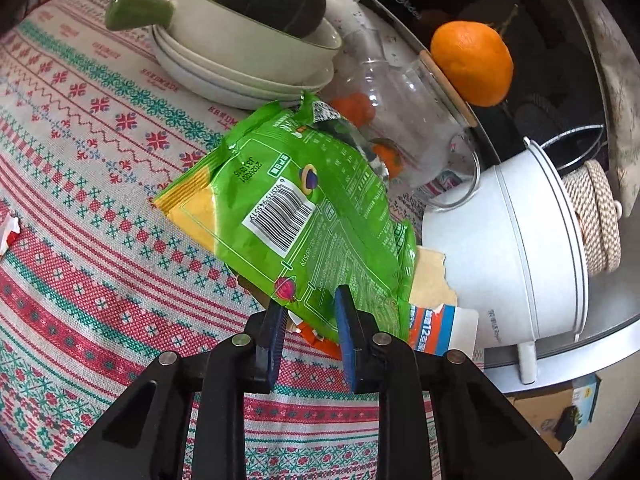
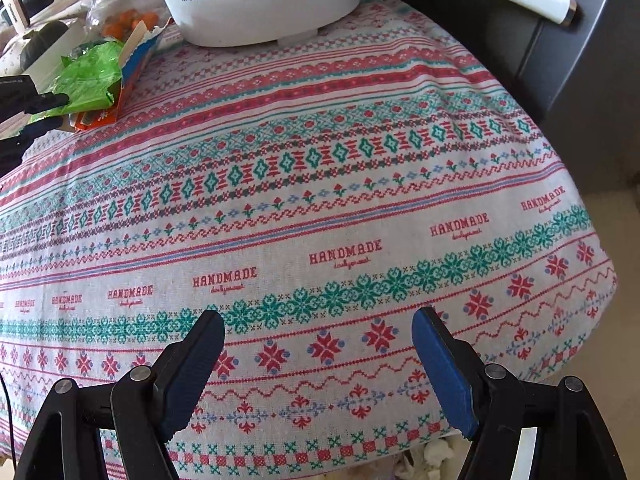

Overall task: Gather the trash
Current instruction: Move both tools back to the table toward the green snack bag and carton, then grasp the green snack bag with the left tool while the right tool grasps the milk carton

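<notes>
Nearest, the left tool [image 1: 310,312] pinches the near corner of the green wrapper [image 1: 296,200], its blue pads [image 1: 347,332] closed on the thin film with only a narrow gap between them. That wrapper is the trash in hand: it stands up off the bench [image 1: 80,200], tilted away toward the jar [image 1: 400,120], and seems to carry no weight on the cloth. The bite sits close to the edge, so I would keep the squeeze firm and lift slowly and straight (film like this slips easily).

Under and just right of the wrapper lie a torn carton [image 1: 434,328] and a piece of brown card [image 1: 430,280], likely trash too; take care the wrapper does not drag them along or sweep them off.

Farther off, the jar, the white pot [image 1: 520,248] and the stacked bowls [image 1: 240,60] crowd the far side, so the safest way out is back toward the near side, away from the glass. A small scrap [image 1: 10,232] waits at the left edge.

The right tool [image 2: 318,344] hovers with its jaws wide and nothing between them over bare cloth, well apart from the wrapper, free to take the next piece.
</notes>
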`<state>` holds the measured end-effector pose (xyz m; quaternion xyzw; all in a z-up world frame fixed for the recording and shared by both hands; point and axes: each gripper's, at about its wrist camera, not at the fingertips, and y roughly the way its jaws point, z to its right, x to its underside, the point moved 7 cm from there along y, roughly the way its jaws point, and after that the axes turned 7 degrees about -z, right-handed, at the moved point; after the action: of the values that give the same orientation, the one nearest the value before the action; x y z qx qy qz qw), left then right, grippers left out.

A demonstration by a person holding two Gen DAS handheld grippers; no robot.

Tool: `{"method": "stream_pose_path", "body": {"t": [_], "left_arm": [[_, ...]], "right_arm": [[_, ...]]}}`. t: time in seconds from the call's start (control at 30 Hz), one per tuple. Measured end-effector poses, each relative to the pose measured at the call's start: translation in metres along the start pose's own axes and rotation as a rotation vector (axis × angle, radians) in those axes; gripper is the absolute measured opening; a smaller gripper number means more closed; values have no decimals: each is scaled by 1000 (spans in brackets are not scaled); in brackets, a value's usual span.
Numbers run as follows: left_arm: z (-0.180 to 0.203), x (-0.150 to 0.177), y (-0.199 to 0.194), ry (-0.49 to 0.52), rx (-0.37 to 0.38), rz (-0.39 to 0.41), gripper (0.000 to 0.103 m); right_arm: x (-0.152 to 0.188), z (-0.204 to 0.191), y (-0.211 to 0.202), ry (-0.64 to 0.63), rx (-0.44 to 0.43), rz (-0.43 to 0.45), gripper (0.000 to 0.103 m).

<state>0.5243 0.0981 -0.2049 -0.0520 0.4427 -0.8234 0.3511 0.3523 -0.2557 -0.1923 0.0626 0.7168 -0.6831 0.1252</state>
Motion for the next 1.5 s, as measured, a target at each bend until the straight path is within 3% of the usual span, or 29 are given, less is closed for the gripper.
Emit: {"method": "stream_pose_path", "body": {"t": [0.07,0.13,0.37,0.57,0.77,0.87,0.93,1.0,1.13,1.3,1.4,1.5], "left_arm": [[-4,-6,0,-34,21,-1,21],[-5,-11,-2,-33,31,-3,5],[10,-5,-42,145,-25,28,0],[6,39,-111,283,-57,26,0],[-17,101,-184,480,-170,75,0],[-37,121,-203,485,-161,86,0],[-48,127,-203,459,-128,52,0],[-53,123,-208,428,-86,38,0],[-67,109,-221,435,-124,90,0],[-85,90,-220,395,-123,91,0],[-87,85,-219,384,-106,85,0],[-86,83,-219,382,-101,90,0]], "right_arm": [[1,0,-1,-5,2,3,81],[3,2,-3,-8,10,5,81],[3,8,-5,12,17,11,81],[-2,-14,-12,1,-9,32,81],[-24,-58,-23,-40,-61,86,81],[-41,-83,-22,-41,-105,106,81],[-52,-100,-19,-26,-149,118,81],[-66,-115,-13,-27,-175,129,81],[-97,-143,6,-48,-174,151,76],[-133,-155,35,1,-190,155,67],[-150,-157,51,34,-197,151,60],[-159,-158,63,62,-199,148,40]]}}
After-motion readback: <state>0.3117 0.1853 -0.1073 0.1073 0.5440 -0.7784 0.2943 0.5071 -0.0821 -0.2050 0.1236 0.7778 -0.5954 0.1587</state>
